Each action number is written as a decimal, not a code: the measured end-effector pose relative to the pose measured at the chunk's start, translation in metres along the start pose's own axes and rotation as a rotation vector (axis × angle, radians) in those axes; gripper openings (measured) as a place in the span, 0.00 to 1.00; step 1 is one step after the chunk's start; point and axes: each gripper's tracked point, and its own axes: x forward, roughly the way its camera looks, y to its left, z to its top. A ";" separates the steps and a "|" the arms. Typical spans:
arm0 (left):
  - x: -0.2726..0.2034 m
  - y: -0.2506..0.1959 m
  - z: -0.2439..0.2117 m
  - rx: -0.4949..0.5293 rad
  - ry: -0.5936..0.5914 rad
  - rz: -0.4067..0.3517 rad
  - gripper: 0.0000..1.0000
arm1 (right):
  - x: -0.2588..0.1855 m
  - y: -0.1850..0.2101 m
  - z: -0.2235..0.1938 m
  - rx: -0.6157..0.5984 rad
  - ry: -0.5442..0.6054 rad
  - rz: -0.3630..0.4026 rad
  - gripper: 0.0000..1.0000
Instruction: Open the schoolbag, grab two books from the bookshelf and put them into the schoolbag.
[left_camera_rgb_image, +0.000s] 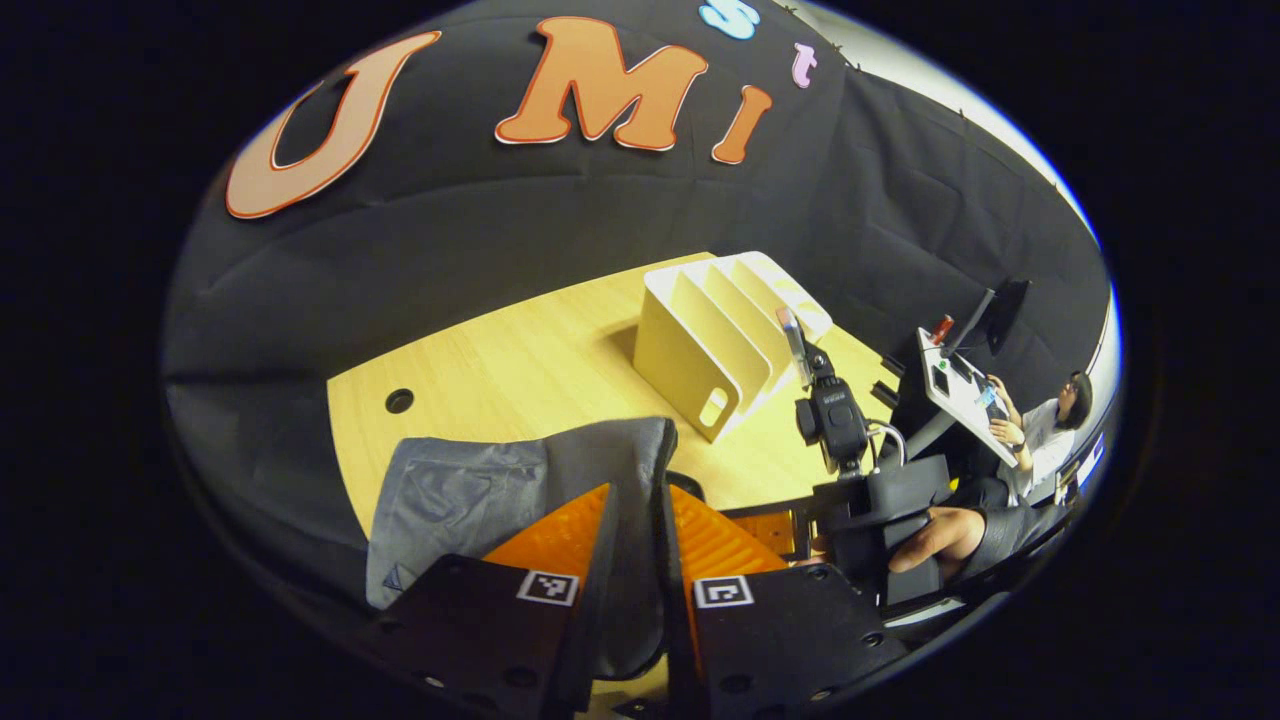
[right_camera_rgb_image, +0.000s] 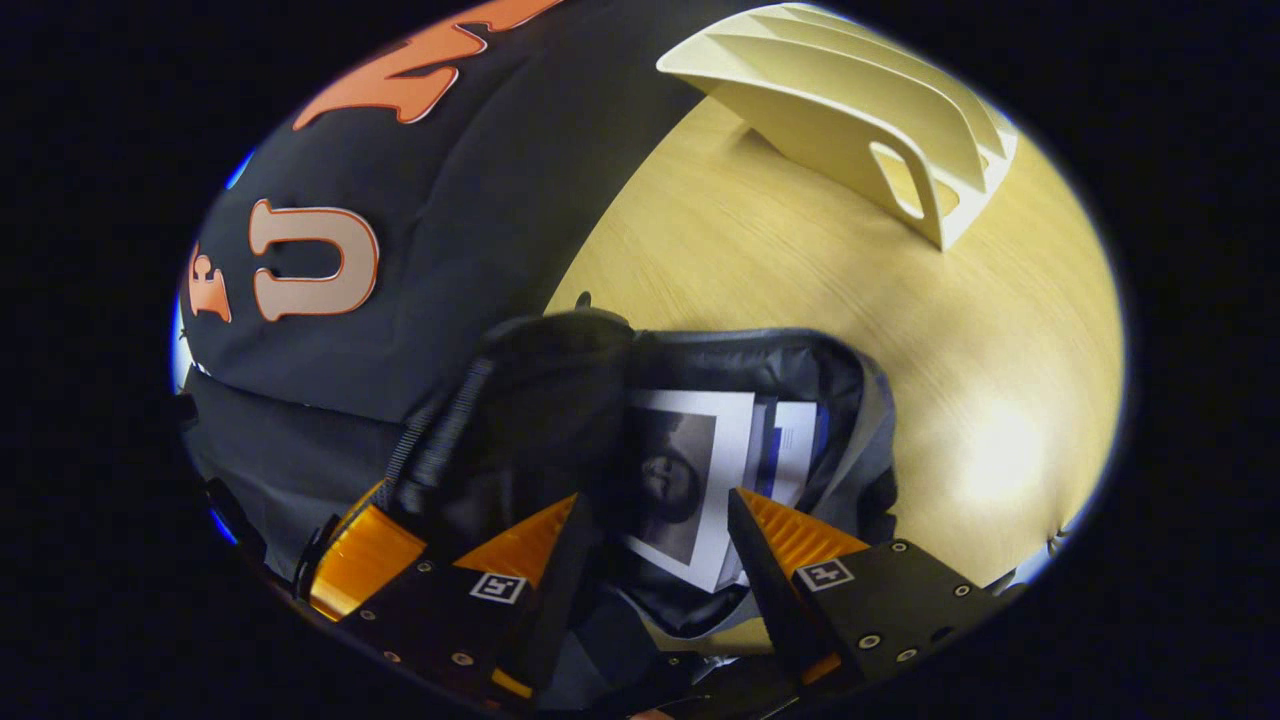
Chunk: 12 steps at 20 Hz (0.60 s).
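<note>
A: Where is the grey fabric schoolbag (right_camera_rgb_image: 800, 400)?

B: It lies on the pale wooden table (right_camera_rgb_image: 800, 280), near the cream slotted plastic bookshelf (right_camera_rgb_image: 850, 110). Its mouth gapes, and two books sit inside side by side: a white-covered book with a dark photograph (right_camera_rgb_image: 690, 470) and a white book with a blue edge (right_camera_rgb_image: 795, 440) just beside it.

A: What about the left gripper (left_camera_rgb_image: 640, 505)?

B: Its fingers stand nearly together, pinching a fold of the bag's grey cloth between them and holding that flap up.

A: And the right gripper (right_camera_rgb_image: 655, 515)?

B: It hangs over the bag's opening with its fingers spread wide, nothing between them; the photograph book lies below the gap.

A: Anything else?

B: Off past the table's edge, a person in a white top (left_camera_rgb_image: 1045, 430) sits at a small desk with a monitor (left_camera_rgb_image: 995, 315).
</note>
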 end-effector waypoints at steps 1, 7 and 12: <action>0.004 -0.003 0.002 0.003 -0.010 0.007 0.37 | -0.007 -0.008 0.005 -0.031 -0.005 -0.021 0.86; 0.029 -0.030 0.006 -0.072 -0.022 0.071 0.87 | -0.054 -0.048 0.055 -0.171 -0.045 -0.101 0.89; 0.042 -0.054 0.029 -0.099 -0.065 0.167 0.96 | -0.098 -0.066 0.112 -0.275 -0.142 -0.129 0.93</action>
